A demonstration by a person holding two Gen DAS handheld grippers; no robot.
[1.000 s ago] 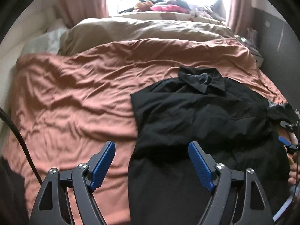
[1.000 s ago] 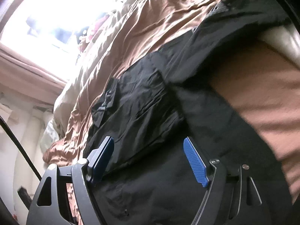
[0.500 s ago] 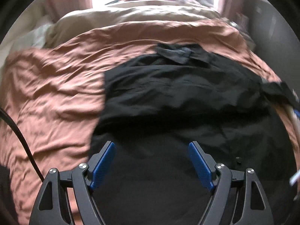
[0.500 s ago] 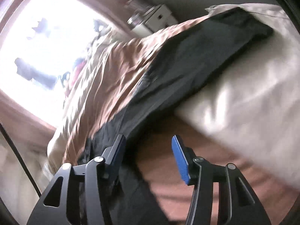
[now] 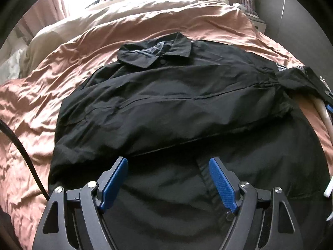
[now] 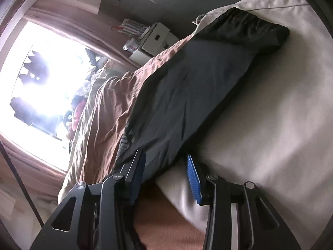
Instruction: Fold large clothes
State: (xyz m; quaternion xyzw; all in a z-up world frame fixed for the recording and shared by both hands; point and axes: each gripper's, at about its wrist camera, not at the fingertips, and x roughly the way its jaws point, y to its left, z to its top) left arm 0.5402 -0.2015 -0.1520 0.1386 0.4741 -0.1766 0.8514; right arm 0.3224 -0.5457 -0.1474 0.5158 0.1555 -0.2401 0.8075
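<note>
Black collared shirt [image 5: 177, 104] spread front-up on the salmon-coloured duvet [image 5: 41, 95] of the bed, collar [image 5: 155, 52] toward the bright window, hem toward the viewer. One sleeve [image 5: 166, 112] lay folded across the chest, which suggested that the fold was partly made; the other sleeve [image 6: 208, 79] trailed off the far side of the bed and draped over a cream pillow-like surface [image 6: 281, 114] there, probably because the garment was wider than the cleared area.

Left gripper [image 5: 168, 184]: fingers wide apart, poised above the lower front of the shirt near the button placket. Nothing lay between the blue pads [image 5: 113, 184], and whether they touched the cloth could not be told. The placement appeared suited either to pinning the body or to taking the hem.

Right gripper [image 6: 166, 177]: pointed along the draped sleeve, with its jaws closing. The root of the sleeve lay between the fingers; the pad on the cream side [image 6: 193, 179] appeared not yet pressed against the fabric, so a firm grip was not established. The likely purpose was to seize this sleeve and carry it back across the chest to match the first. A nightstand with white boxes [image 6: 154, 39] stood beyond the bed, well apart from the work.
</note>
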